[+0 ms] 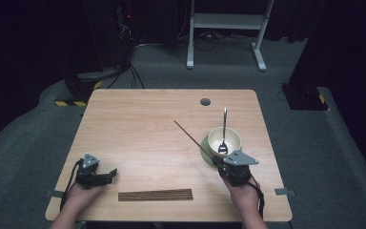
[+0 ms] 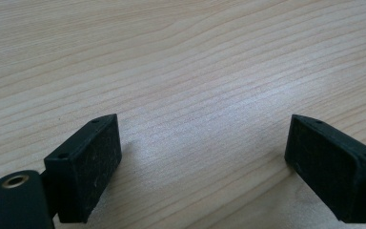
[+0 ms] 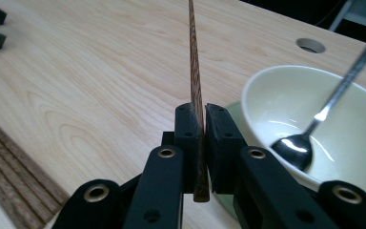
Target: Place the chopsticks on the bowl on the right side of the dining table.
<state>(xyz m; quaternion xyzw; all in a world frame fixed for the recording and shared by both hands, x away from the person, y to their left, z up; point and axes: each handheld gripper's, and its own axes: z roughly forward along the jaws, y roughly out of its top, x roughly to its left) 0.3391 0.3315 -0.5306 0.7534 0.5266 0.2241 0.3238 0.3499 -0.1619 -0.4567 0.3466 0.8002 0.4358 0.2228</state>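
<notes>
Right gripper (image 3: 199,143) at lower right of the high view, fingers clamped on a chopstick (image 3: 194,71) slanting toward frame centre, beside bowl (image 1: 224,139). Left gripper (image 2: 205,167) lower left, fingers spread, holding nothing.

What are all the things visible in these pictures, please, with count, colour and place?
chopstick: one, brown, clamped in the right gripper, pointing over the table.
row of chopsticks: count unclear, brown, flat near the front edge.
bowl: one, cream, right side, on a green saucer.
spoon: one, metal, standing in the bowl.
table: one, light wood, with a grey hole at the far side.
left gripper: black, open, low over bare wood.
right gripper: black, shut on the chopstick.
hands: two, bottom edge.
</notes>
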